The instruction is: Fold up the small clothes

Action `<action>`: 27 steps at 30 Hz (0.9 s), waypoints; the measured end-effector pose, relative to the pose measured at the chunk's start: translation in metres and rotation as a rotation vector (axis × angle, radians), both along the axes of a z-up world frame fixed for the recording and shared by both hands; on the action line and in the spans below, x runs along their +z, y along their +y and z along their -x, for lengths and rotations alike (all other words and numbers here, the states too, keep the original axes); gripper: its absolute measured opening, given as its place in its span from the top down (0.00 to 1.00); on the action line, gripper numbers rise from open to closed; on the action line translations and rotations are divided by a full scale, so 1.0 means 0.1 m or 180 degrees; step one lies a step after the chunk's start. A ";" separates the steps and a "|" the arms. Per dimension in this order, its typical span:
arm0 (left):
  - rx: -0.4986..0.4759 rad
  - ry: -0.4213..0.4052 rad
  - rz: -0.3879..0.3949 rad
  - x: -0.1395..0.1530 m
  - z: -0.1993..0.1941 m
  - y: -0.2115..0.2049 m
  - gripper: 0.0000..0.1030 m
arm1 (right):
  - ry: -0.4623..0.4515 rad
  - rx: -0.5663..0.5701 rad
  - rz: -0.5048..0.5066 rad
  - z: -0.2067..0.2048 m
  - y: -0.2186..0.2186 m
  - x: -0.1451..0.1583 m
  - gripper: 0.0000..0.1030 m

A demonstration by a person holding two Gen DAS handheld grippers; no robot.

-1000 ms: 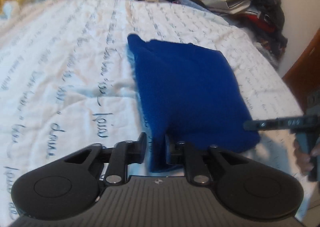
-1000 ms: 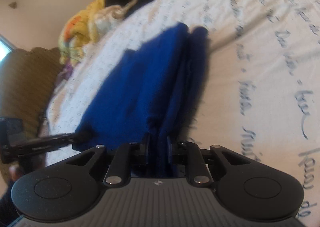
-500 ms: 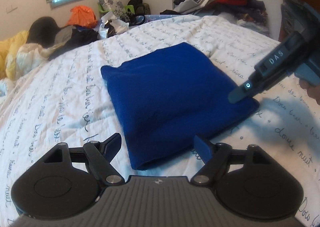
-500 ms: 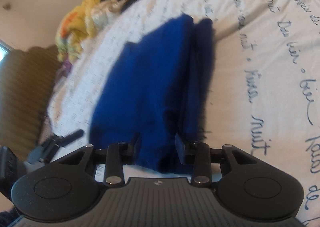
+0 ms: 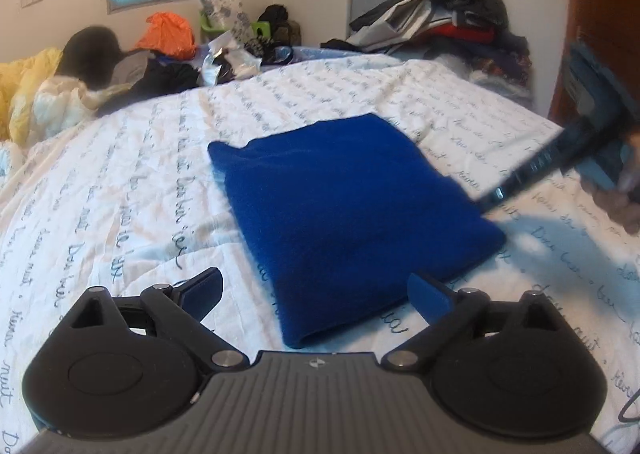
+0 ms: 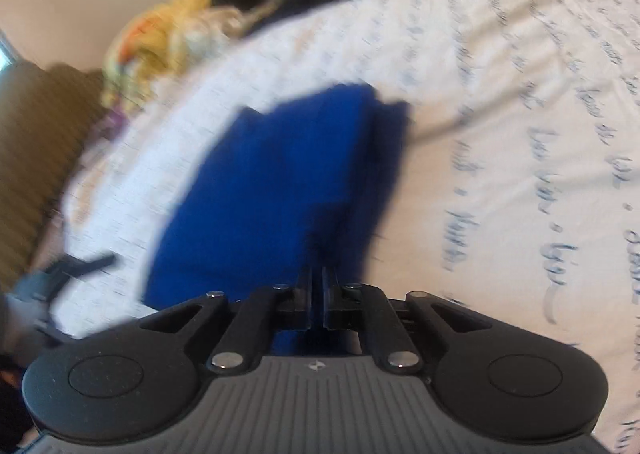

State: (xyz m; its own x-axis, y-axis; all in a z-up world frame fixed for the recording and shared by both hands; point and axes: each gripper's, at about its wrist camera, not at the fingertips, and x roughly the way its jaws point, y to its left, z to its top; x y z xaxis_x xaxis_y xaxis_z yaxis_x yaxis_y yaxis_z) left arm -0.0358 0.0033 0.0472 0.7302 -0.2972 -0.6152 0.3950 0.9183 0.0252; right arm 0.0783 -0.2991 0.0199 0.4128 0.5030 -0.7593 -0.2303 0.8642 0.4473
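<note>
A folded blue garment (image 5: 352,205) lies flat on the white bed sheet (image 5: 120,193) printed with script. My left gripper (image 5: 314,286) is at its near edge, jaws opening wide, one finger on each side of the fold's corner and neither pad pressing it. My right gripper (image 5: 496,195) hovers over the garment's right edge and throws a shadow on the sheet. In the right wrist view the right gripper (image 6: 316,274) is shut, its jaws closing to a thin slit with no cloth between them, above the blue garment (image 6: 280,181). The left gripper (image 6: 88,266) shows blurred at the left.
Piled clothes (image 5: 440,25) and an orange bag (image 5: 168,33) crowd the bed's far edge. A yellow blanket (image 5: 24,93) lies at the left. A wooden door (image 5: 600,13) stands at the right. A person's hand (image 5: 616,205) holds the right gripper.
My left gripper let go of the garment's near edge, opened wide and drew back. My right gripper released the other edge, then closed empty. The garment now lies flat.
</note>
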 end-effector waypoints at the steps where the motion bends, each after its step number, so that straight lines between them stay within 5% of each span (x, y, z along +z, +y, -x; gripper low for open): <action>1: 0.0036 0.0041 -0.0017 -0.01 -0.04 -0.01 0.13 | 0.0105 0.0022 -0.0123 -0.01 0.00 -0.06 0.92; 6: -0.0177 -0.0053 0.0120 0.06 -0.07 -0.13 0.13 | -0.0403 -0.0257 -0.0530 -0.16 -0.13 0.30 0.83; 9: -0.0281 -0.0087 0.0029 0.01 -0.15 -0.34 0.13 | -0.0400 -0.0431 -0.0621 -0.61 -0.09 0.31 0.72; 14: -0.0306 0.0007 -0.0014 -0.14 -0.27 -0.51 0.11 | -0.0199 -0.0472 -0.0461 -1.17 0.14 0.10 0.72; 15: -0.0292 0.0030 -0.0031 -0.17 -0.28 -0.51 0.11 | -0.0168 -0.0372 -0.0508 -1.20 0.19 0.06 0.94; 20: -0.0361 0.0099 0.0095 -0.18 -0.30 -0.51 0.06 | -0.0639 -0.0291 -0.0163 -1.24 0.19 0.33 0.94; 23: -0.0322 0.0259 0.0060 -0.27 -0.41 -0.57 0.08 | -0.0307 -0.0199 -0.0064 -1.37 0.22 0.03 0.91; 27: -0.0315 0.0265 0.0347 -0.11 -0.33 -0.40 0.07 | -0.0702 -0.0550 -0.0188 -0.93 0.11 0.31 0.85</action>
